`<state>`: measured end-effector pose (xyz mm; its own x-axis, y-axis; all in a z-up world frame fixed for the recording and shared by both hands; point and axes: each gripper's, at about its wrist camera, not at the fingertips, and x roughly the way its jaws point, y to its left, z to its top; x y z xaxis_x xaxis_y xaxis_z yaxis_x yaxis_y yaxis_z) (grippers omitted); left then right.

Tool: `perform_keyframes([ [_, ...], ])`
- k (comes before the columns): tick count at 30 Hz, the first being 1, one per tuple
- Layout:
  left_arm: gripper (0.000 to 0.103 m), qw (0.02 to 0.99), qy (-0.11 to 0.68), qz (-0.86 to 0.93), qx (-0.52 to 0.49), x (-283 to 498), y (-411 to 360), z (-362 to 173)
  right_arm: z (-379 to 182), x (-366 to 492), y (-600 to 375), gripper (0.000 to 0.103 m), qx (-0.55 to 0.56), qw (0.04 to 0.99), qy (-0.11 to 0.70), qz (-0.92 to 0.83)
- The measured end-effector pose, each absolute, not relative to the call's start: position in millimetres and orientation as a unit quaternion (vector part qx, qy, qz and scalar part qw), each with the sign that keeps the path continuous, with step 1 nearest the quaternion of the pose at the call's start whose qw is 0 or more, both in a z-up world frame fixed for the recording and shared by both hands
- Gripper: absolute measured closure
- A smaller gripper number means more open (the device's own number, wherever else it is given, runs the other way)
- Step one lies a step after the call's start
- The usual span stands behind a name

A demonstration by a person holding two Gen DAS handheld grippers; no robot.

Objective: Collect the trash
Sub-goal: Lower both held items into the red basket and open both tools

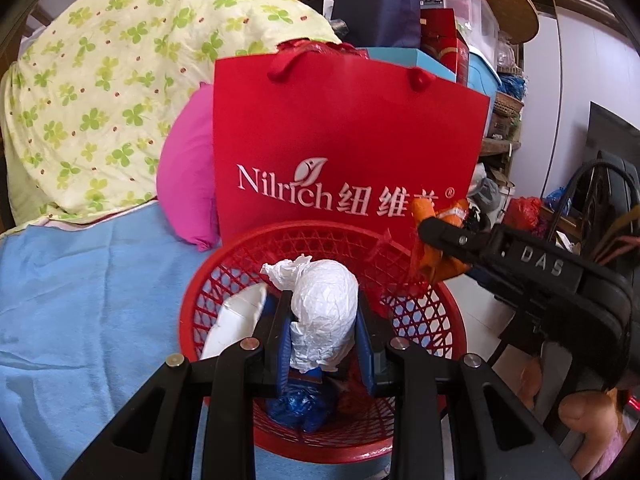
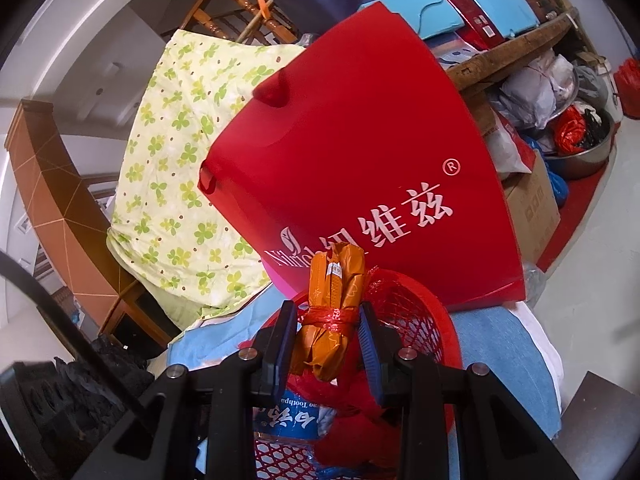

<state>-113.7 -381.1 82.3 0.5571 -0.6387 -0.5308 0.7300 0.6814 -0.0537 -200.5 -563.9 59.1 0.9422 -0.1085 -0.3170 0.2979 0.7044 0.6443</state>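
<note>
Holding a crumpled white paper wad (image 1: 322, 312), the left gripper (image 1: 320, 332) has its fingers (image 1: 280, 328) clamped on both sides of it, directly over the round red plastic lattice basket (image 1: 424, 280). Inside the basket, left wrist view: a white flat piece (image 1: 236, 320) at 9 o'clock of the wad, a crumpled blue plastic bag (image 1: 300, 406) at 6 o'clock under the gripper. The right gripper (image 2: 328, 340) carries an orange wrapped bundle tied with red string (image 2: 334, 312); its fingers (image 2: 282, 340) sit either side of the bundle at the tied band, left finger touching, right finger very close, so it reads as clamped on the bundle. From the left wrist view that same bundle (image 1: 440, 240) hangs at the basket's 2 o'clock rim, right gripper (image 1: 444, 236) coming in from 3 o'clock. Right wrist view shows the basket (image 2: 416, 312) below the bundle, with a blue toothpaste box (image 2: 288, 412) and red plastic scraps (image 2: 352, 432) in it. A red paper shopping bag with white "Nilrich" print (image 1: 344, 128) stands at 12 o'clock just behind the basket, touching its rim. The basket rests on a light blue sheet on the bed (image 1: 88, 304); a pink pillow (image 1: 186, 184) and a yellow-green clover-print quilt (image 1: 120, 80) lie at 10 o'clock.
</note>
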Motion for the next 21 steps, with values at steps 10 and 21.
perform_keyframes([
  [10, 0.073, 0.875, 0.263, -0.394, 0.096, -115.3, -390.2, 77.4, 56.2, -200.3, -570.2, 0.070, 0.377, 0.910, 0.129, -0.116],
  [21, 0.073, 0.869, 0.269, -0.403, 0.095, -113.1, -391.0, 70.3, 56.1, -196.9, -568.0, 0.069, 0.378, 0.909, 0.132, -0.112],
])
